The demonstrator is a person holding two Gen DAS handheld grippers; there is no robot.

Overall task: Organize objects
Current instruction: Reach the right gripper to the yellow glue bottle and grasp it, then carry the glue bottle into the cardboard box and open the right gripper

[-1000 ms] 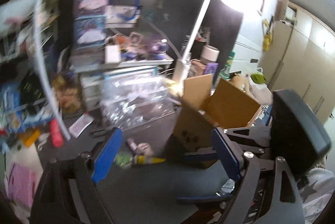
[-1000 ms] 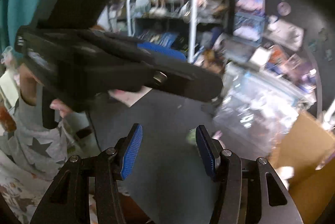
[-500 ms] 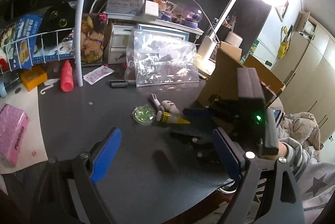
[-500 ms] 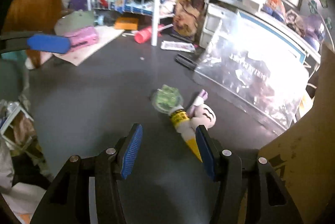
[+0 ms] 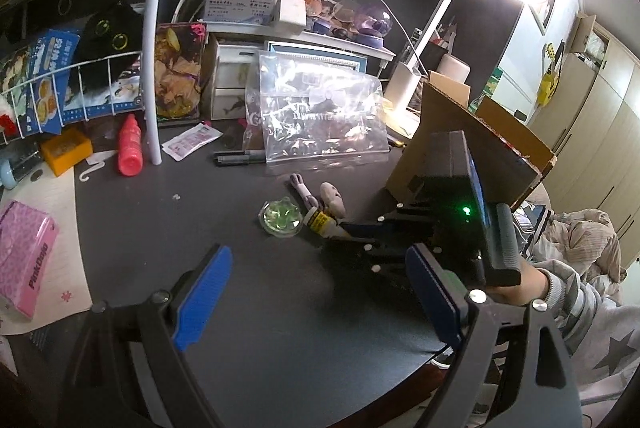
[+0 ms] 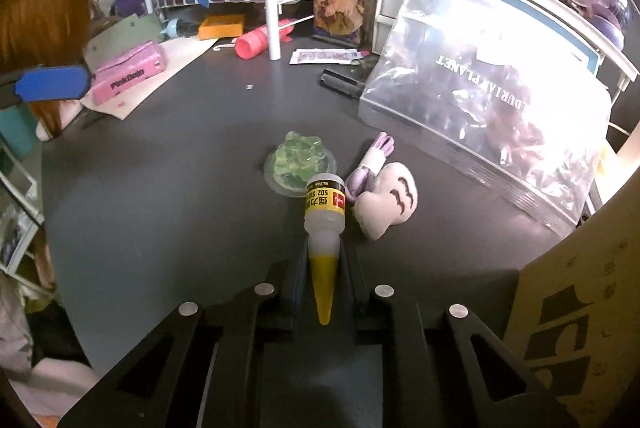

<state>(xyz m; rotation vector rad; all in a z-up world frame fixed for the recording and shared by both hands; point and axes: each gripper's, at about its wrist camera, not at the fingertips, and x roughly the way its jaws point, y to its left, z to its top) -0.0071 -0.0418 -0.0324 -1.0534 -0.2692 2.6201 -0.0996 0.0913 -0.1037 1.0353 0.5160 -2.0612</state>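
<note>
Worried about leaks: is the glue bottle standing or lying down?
Lying down: the glue bottle rests flat on the table, its yellow tip between the right gripper's closed fingers.

One glue bottle, one green dish, one plush toy, two black markers.

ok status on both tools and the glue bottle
Right tool shut on glue bottle at its yellow nozzle, bottle lying on desk. Left tool open, empty. Green dish and plush crowd the bottle.
</note>
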